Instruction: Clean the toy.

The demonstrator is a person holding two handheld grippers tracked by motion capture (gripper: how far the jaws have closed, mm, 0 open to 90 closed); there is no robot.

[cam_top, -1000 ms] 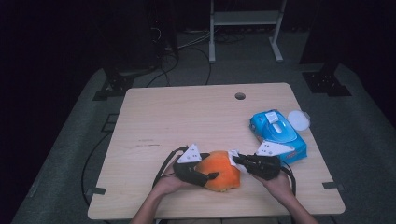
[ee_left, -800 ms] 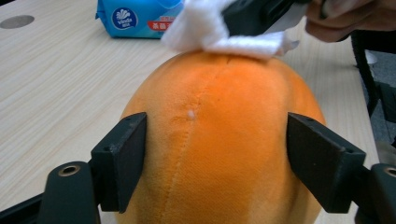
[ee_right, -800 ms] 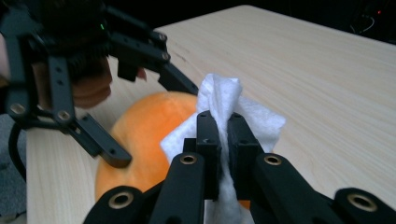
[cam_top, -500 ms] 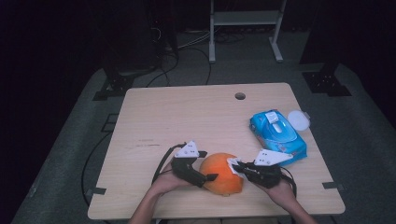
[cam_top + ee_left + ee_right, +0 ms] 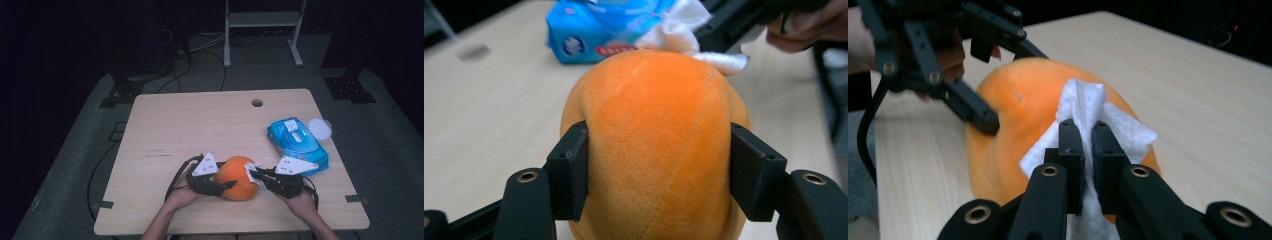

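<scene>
currently the wiping of the orange plush ball (image 5: 239,178) looks under way, not finished. the ball sits on the table (image 5: 200,125) near the front edge, between the two hands. the left gripper (image 5: 223,185) has just been closing its jaws, and the left gripper view shows the ball (image 5: 656,150) between them with both pads pressed into its sides, so it is clamped steady. the right gripper (image 5: 1087,150) is pinched tight on a white wipe (image 5: 1088,112), which lies draped against the side of the ball away from the left gripper; in the high view the wipe (image 5: 251,170) shows as a small white patch at the ball's right shoulder.

judgement: wipe is out of its pack and in contact, ball is held; what is left is the rubbing across the rest of the surface (the areas under the left pads cannot be reached without a re-grip), then setting wipe and ball down. no visible dirt, so no way to tell how much is already clean.

surroundings: a blue wipe pack (image 5: 298,142) lies just behind the right hand (image 5: 300,200), close enough to be nudged on a backward sweep. a small white round lid (image 5: 320,128) lies beside the pack's far end near the table's right edge. a cable hole (image 5: 257,103) is well apart at the back. the left gripper's own jaws are the main obstruction to the wipe's path.
</scene>
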